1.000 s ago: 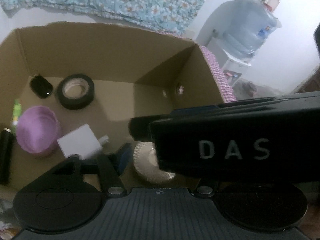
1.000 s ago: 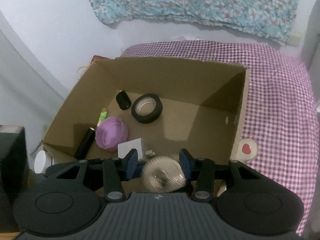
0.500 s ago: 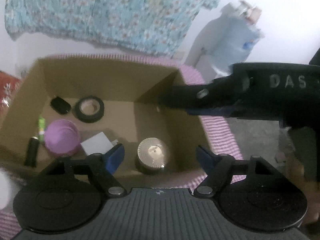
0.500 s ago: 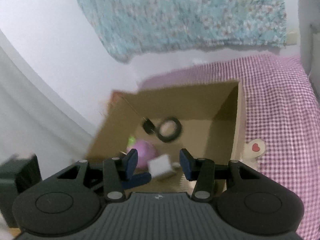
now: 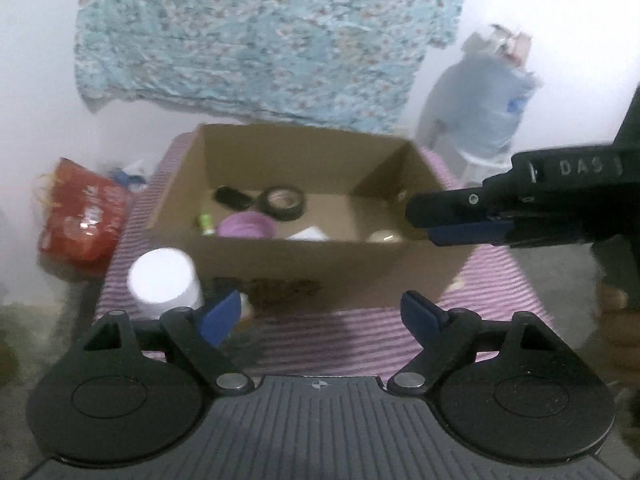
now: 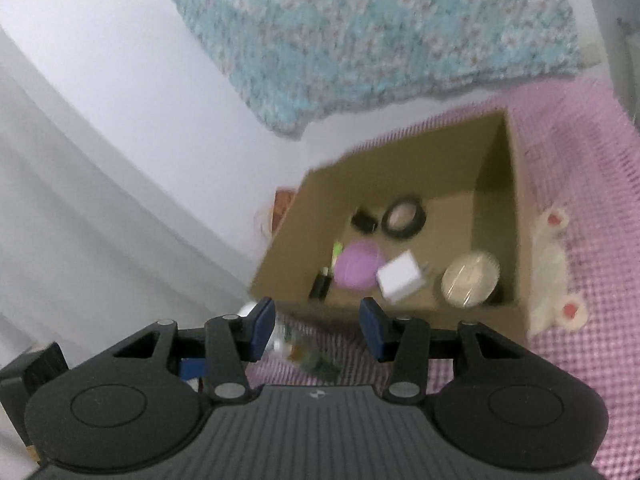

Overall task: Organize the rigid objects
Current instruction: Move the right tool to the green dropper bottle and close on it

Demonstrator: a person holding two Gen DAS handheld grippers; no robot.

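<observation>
A cardboard box (image 5: 320, 264) stands on a pink checked cloth. It holds a black tape roll (image 5: 282, 202), a purple bowl (image 5: 246, 226), a white cube (image 5: 308, 235), a silver round tin (image 5: 384, 236), a small black object (image 5: 232, 197) and a green marker (image 5: 206, 224). My left gripper (image 5: 320, 312) hangs before the box's front wall, its jaws opening with nothing between them. A white-lidded jar (image 5: 162, 278) stands outside the box, beside the left finger. My right gripper (image 6: 317, 328) is open and empty, set back from the box (image 6: 280, 264). The tin (image 6: 470, 278) lies in the near right corner.
A red bag (image 5: 80, 216) lies left of the cloth and a water jug (image 5: 484, 112) stands at the back right. A floral cloth (image 5: 260, 32) hangs on the wall. A white plush with red hearts (image 6: 556, 272) lies right of the box. A small labelled bottle (image 6: 312, 356) lies by the jar.
Both grippers have drawn back and up from over the box, which now sits farther off. The left jaws have spread wider. The silver tin stays on the box floor.
</observation>
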